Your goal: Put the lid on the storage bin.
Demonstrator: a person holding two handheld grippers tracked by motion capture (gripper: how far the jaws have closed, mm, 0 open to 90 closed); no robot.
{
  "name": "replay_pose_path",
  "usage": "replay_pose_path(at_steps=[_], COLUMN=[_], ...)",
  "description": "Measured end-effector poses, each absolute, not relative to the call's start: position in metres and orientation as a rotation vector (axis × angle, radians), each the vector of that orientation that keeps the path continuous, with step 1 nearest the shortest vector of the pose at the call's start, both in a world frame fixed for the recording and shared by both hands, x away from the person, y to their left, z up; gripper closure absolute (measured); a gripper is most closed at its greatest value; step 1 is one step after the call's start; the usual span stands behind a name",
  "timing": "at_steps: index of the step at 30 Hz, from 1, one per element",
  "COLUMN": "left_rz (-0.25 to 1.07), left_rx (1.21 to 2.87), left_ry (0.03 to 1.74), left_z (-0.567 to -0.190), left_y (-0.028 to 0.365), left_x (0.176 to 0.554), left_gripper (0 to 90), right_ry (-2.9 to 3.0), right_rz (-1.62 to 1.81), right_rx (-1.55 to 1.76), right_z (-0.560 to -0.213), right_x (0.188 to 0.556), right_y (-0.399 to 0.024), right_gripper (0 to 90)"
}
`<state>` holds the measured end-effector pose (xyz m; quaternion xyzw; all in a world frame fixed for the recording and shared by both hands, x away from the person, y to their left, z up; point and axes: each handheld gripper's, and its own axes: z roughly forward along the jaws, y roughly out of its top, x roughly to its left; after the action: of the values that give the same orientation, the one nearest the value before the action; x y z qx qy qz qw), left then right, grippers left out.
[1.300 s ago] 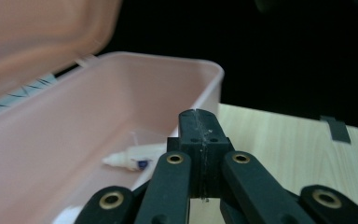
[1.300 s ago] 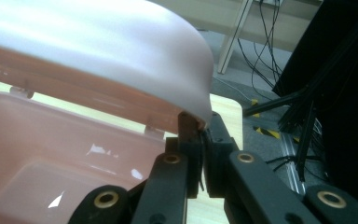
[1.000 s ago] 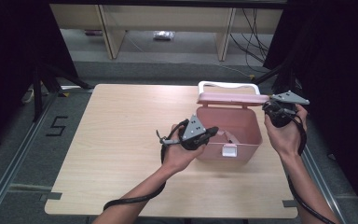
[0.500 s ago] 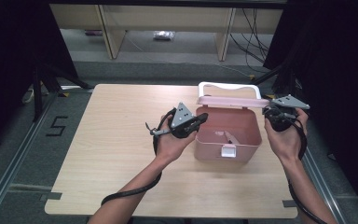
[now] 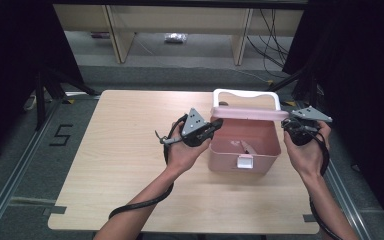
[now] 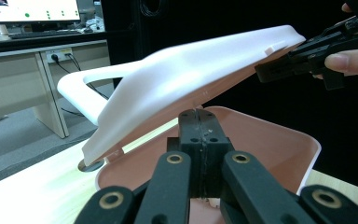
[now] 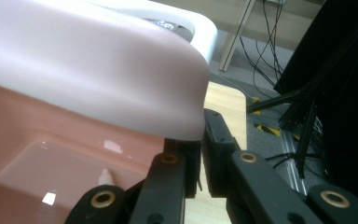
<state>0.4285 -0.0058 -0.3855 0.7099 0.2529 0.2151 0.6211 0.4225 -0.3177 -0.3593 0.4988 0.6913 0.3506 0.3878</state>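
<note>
Lid-raising is in hand. High view: pink plastic storage box (image 5: 245, 145) sits right of centre on the pale wooden table (image 5: 120, 170); next, the lid needs swinging fully back. Left gripper view: left gripper (image 6: 200, 122), jaws pressed together, rests under the half-raised pink hinged lid (image 6: 186, 88). Right gripper view: right gripper (image 7: 200, 149), jaws just easing apart, nearly together, sits beneath the lid's corner.

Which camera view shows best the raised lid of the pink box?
The left gripper view: the lid shows whole, tilted above the box. The high view shows it nearly edge-on; the right gripper view shows one corner.

boxes: 1 (image 5: 245, 145) | lids: 1 (image 5: 247, 113) | grippers: 2 | tables: 1 (image 5: 115, 165)
</note>
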Motion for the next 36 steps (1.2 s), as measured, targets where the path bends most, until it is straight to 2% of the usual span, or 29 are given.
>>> replay_pose_path(at_steps=[19,32,34,36], left_rz=[0.498,0.495,0.497,0.498], left_rx=[1.637,1.644,1.645,1.647], left_ry=[0.572,0.575,0.575,0.577], left_z=[-0.385,-0.387,-0.388,-0.388], left_y=[-0.007,-0.006,-0.005,-0.005], left_x=[0.428,0.426,0.425,0.425], left_gripper=[90.0,90.0,90.0,90.0], right_ry=[1.787,1.830,1.839,1.833], right_rz=[0.899,0.965,0.976,0.989], right_rx=[1.296,1.360,1.385,1.375], right_z=[-0.363,-0.373,-0.375,-0.378], right_x=[0.417,0.409,0.407,0.405], right_y=[-0.319,-0.322,-0.323,-0.324], right_gripper=[86.0,78.7,79.3,84.0])
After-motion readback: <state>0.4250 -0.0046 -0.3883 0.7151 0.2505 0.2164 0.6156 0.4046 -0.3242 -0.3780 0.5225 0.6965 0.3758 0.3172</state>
